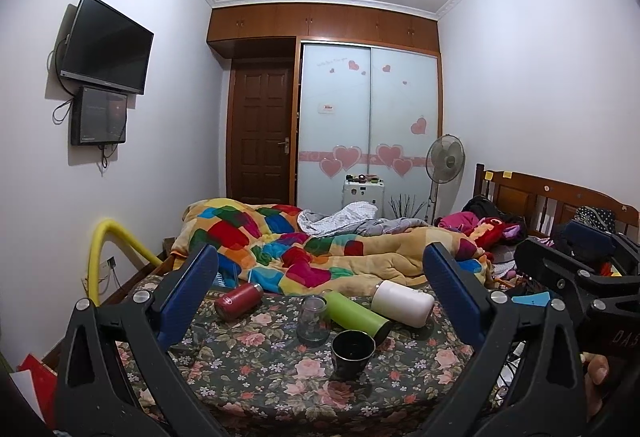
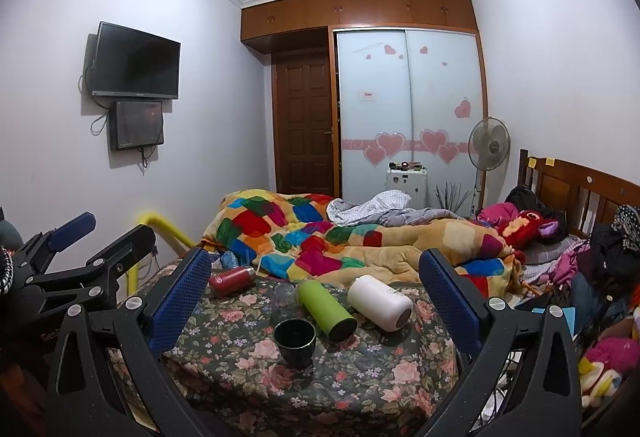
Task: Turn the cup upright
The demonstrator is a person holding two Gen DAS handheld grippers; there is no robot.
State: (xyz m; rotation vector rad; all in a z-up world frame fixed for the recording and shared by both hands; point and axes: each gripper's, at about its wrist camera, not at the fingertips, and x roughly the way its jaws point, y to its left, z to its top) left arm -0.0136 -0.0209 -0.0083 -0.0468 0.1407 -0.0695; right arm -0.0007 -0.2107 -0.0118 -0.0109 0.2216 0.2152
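Cup (image 1: 353, 352) stands mouth-up on the flowered bed (image 1: 256, 369) near the toppled green bottle (image 1: 356, 313), so the flip looks done, with both the left tongs (image 1: 320, 301) and right tongs (image 2: 316, 297) wide open, holding nothing.

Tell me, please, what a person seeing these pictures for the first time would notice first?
Probably the bright patchwork quilt, heaped across the bed behind the drinkware. In front of it, on the floral sheet, a dark cup stands upright nearest the camera, with a green bottle, a white bottle and a red bottle lying on their sides. Both tools, left and right, are open and hold nothing.
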